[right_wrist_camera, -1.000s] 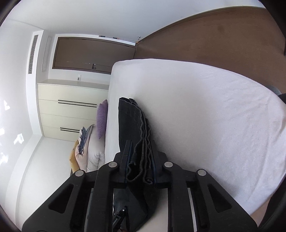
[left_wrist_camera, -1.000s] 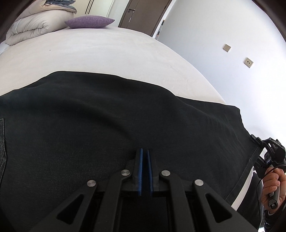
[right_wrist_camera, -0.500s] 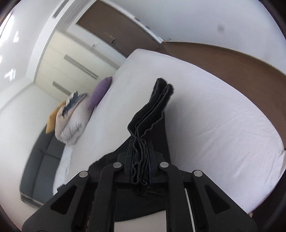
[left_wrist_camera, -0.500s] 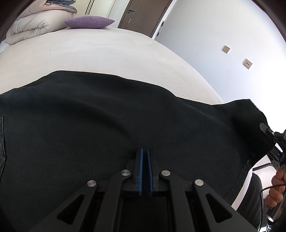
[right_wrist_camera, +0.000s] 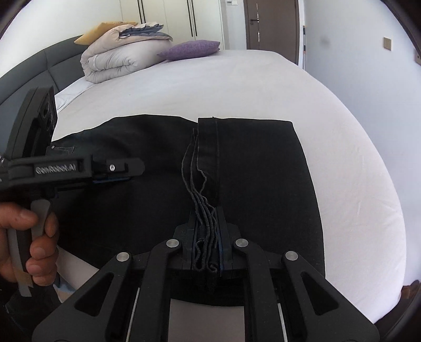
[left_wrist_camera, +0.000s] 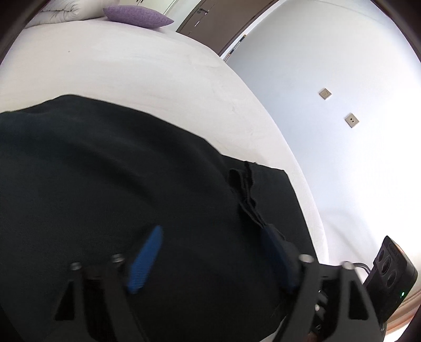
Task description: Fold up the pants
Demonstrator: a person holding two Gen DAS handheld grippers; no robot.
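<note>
The black pants (right_wrist_camera: 163,168) lie spread across the white bed (right_wrist_camera: 236,86), their leg end doubled back over the rest. The right gripper (right_wrist_camera: 206,231) is clamped on the bunched hem edges, layers stacked between its pads. The left gripper (left_wrist_camera: 210,255) has just been opening, its blue pads (left_wrist_camera: 144,259) now wide apart over the dark cloth, gripping nothing. A hand (right_wrist_camera: 23,236) holds its handle at the bed's near edge. A purple pillow (right_wrist_camera: 190,49) and folded duvet (right_wrist_camera: 115,60) sit far back.

A home bedroom: white bed (right_wrist_camera: 236,86), folded duvet (right_wrist_camera: 115,60), wardrobe doors (right_wrist_camera: 168,15).
</note>
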